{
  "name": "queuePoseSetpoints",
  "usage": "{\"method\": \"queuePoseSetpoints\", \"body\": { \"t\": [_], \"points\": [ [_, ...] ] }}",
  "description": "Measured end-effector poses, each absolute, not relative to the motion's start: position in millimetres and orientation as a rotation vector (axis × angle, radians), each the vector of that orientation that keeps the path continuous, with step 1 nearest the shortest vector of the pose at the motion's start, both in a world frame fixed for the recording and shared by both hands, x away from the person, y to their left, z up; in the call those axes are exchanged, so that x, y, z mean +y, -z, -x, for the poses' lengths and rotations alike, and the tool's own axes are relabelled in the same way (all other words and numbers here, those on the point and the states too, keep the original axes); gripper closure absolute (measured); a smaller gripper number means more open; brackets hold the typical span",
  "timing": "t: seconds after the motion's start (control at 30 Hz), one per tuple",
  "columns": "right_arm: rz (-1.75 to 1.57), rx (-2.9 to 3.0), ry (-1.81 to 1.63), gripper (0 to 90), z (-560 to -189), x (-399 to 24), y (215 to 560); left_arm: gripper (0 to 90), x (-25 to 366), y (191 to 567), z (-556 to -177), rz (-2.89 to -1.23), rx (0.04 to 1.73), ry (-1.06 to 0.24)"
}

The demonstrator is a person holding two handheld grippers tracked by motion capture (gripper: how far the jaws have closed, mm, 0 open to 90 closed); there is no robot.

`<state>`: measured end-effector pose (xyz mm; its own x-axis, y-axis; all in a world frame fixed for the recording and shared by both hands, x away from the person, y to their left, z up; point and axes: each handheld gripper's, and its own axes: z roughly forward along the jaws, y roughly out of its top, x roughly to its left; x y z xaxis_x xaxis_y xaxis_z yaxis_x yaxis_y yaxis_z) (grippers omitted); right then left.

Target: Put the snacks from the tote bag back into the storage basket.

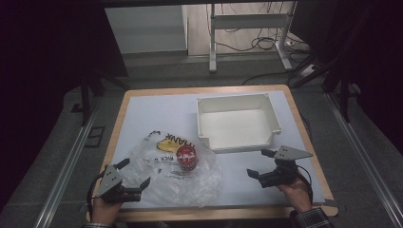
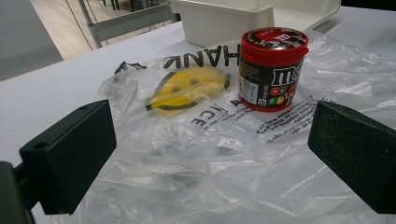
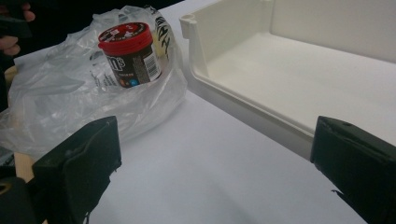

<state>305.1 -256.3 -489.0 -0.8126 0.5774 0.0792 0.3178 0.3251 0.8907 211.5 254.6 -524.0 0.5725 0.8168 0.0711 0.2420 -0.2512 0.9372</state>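
Observation:
A clear plastic bag [image 1: 180, 173] [image 2: 201, 163] [image 3: 60, 88] with a yellow smiley and black print lies crumpled on the table's front left. A dark candy tub with a red lid [image 1: 186, 158] [image 2: 273, 70] [image 3: 129, 53] stands upright on it. My left gripper [image 1: 134, 173] [image 2: 210, 158] is open at the bag's near left edge, its jaws wide apart over the plastic. My right gripper [image 1: 259, 164] [image 3: 215, 172] is open over bare table to the right of the bag, just in front of the white bin [image 1: 237, 121] [image 3: 280, 70].
The empty white bin [image 2: 224, 18] has a low front wall and sits at the table's back right. The white mat [image 1: 157, 111] covers a wooden tabletop. Beyond the far edge stand a metal table frame [image 1: 249, 28] and floor cables.

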Motion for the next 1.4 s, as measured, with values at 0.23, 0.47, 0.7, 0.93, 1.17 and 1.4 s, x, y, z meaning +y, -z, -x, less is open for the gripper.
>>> {"method": "queuePoseSetpoints", "body": {
  "t": [0.23,0.47,0.7,0.93,1.17,1.4],
  "points": [
    [-0.772,2.349,-1.456,2.1,-304,-250,489,1.0,254,524,-212,-1.791,0.872,-0.704],
    [-0.717,2.337,-1.431,2.1,-304,-244,487,1.0,253,524,-212,-1.793,0.875,-0.699],
    [-0.686,2.327,-1.422,2.0,-303,-238,485,1.0,254,525,-212,-1.800,0.874,-0.701],
    [-0.666,2.322,-1.406,2.0,-303,-233,483,1.0,254,525,-212,-1.799,0.876,-0.706],
    [-0.652,2.347,-1.390,2.0,-305,-227,484,1.0,254,525,-212,-1.795,0.877,-0.718],
    [-0.627,2.384,-1.380,2.0,-305,-217,485,1.1,254,525,-212,-1.791,0.877,-0.722]
  ]
}}
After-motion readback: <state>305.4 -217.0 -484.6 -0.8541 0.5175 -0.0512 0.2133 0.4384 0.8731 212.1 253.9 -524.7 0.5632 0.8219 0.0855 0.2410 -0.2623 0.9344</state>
